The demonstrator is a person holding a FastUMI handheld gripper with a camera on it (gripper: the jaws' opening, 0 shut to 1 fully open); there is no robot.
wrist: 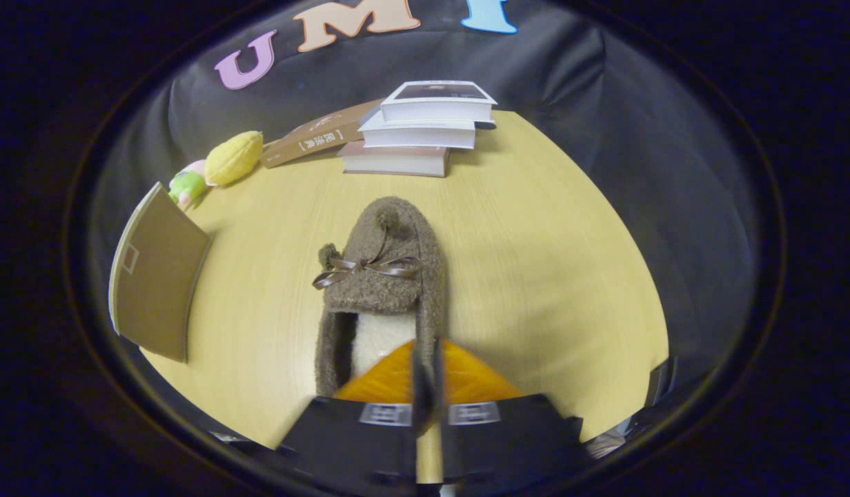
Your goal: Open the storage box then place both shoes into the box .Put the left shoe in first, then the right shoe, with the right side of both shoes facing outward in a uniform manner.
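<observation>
**Tongs pinching the slipper's collar, box lid standing open**

Going big to small. One round wooden desk [535,262] carries everything here. Off to the side of the tongs stands one brown storage box flap [156,276], tilted up on edge, so I'd guess the box is already opened and waiting for the shoes. I can't see inside it from here.

At the far edge of the desk there are books [418,131]: three stacked flat, plus a fourth brown one leaning beside the pile. They look like plain clutter, well apart from the action.

One fuzzy brown slipper [383,276] with a ribbon bow sits right ahead of the tongs, toe pointing away. Only one shoe counted, and I can't tell if it's the left or right.

Two small plush toys [218,169] lie near the flap.

The tongs [428,386] are pressed nearly together, pinching the slipper's side wall at the heel opening, probably so it hangs steady for carrying.
</observation>
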